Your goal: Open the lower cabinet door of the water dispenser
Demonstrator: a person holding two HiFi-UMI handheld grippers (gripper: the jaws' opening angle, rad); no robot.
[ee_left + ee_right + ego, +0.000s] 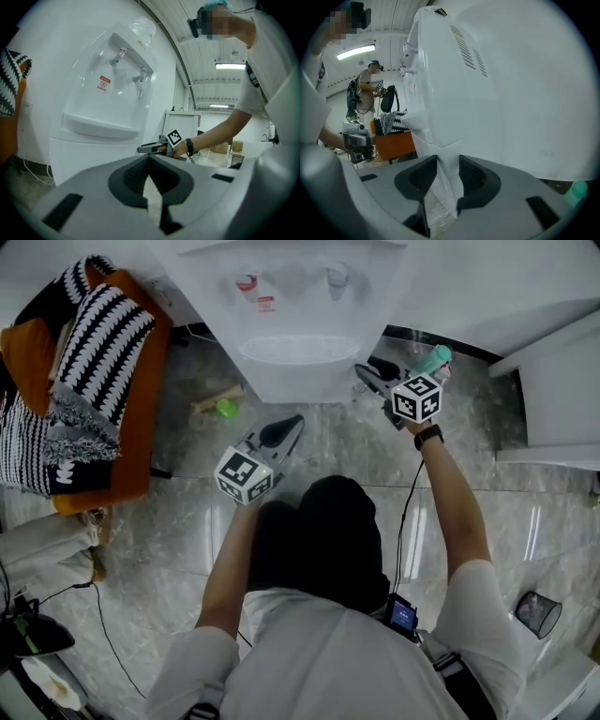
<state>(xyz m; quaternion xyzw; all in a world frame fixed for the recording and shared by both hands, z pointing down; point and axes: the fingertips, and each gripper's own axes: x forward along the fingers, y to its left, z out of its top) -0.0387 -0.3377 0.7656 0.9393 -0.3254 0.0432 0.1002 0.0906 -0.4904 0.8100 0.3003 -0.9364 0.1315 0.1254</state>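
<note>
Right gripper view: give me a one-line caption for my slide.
Right gripper clamped on the white dispenser's lower door edge.

Left gripper (pixel 296 420), right gripper (pixel 362 372): grey shells, black jaw pads. Rear of each: white marker cube (pixel 244 474), black square patterns. Behind right gripper: black wristband (pixel 428 436), with a thin black cable (pixel 405 512) trailing back along the arm. White short-sleeved shirt (pixel 328 662).
</note>
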